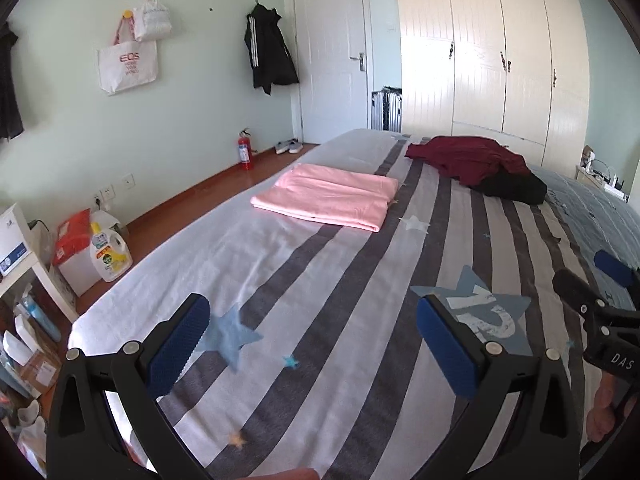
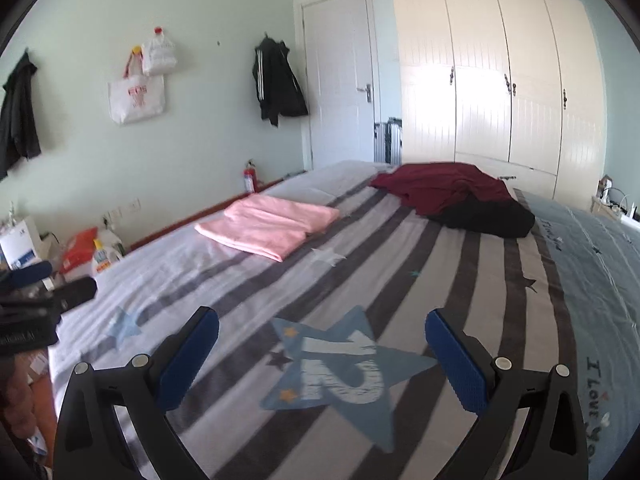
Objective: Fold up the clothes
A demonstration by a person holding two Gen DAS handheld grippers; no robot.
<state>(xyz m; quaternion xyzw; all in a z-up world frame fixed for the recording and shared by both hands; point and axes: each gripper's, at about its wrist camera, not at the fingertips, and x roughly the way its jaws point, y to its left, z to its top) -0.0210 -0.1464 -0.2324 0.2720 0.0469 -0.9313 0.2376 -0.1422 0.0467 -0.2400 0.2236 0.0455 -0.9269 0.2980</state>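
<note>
A folded pink garment lies flat on the striped bedspread towards its left side. Farther back, a crumpled dark red garment lies partly over a black one. My left gripper hovers open over the near end of the bed, nothing between its blue pads. My right gripper is open too, above a big blue star print, and shows at the right edge of the left wrist view. Both are well short of the clothes.
A white wardrobe and a door stand beyond the bed. Along the left wall are a fire extinguisher, a detergent bottle, boxes and a small white table. Bags and jackets hang on the wall. A person's hand holds the right gripper.
</note>
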